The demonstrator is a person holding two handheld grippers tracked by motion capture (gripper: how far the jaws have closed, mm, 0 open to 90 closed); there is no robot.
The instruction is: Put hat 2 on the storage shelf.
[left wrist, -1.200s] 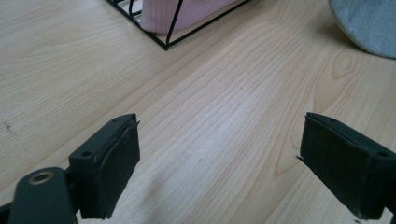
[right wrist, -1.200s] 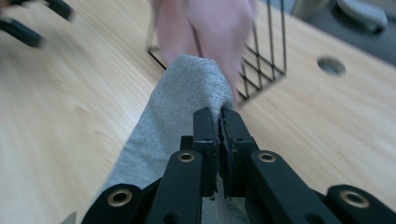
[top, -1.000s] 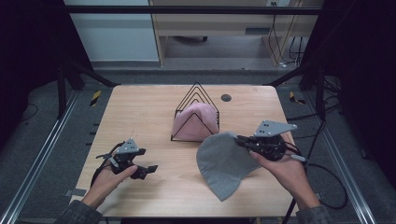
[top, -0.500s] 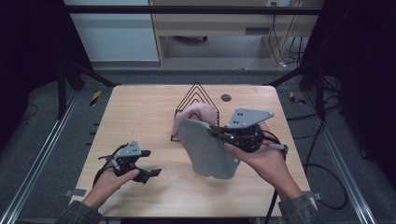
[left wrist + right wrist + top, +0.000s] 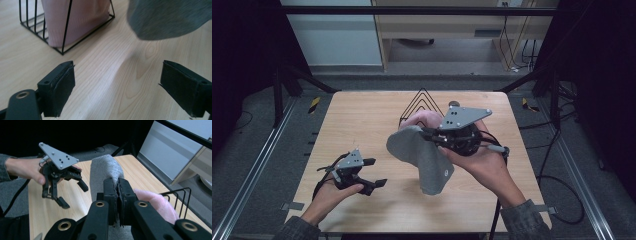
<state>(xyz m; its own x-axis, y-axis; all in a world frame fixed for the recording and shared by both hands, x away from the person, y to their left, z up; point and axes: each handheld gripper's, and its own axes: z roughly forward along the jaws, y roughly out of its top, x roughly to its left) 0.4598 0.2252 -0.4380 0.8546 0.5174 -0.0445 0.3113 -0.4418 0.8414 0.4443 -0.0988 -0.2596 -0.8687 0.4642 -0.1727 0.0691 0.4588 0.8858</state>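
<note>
Lower left of high view: left gripper (image 5: 371, 173) in a hand, resting low over the table (image 5: 362, 120), jaws spread wide, nothing btwn them. Same seen in left gripper view: two black pads (image 5: 60, 86) far apart, bare wood btwn.

Centre of high view: grey cloth (image 5: 424, 157) hanging off the table, top edge bunched, lower end drooping twd frame bottom. In left gripper view, grey cloth (image 5: 170, 17) at upper right, above the wood. In right gripper view, cloth (image 5: 105, 170) rising just past the pinched jaws.

Just behind cloth, upper centre: black wire rack (image 5: 421, 102) w/ pink cloth (image 5: 427, 119) tucked inside. Left gripper view, upper left: rack (image 5: 66, 32) w/ pink cloth (image 5: 75, 17) in it.

Right of centre: right gripper (image 5: 428, 134) in a hand, raised, jaws clamped tight on grey cloth's top edge, grey plate on top. Small dark round thing (image 5: 454, 104) on table behind rack, can't tell what.
</note>
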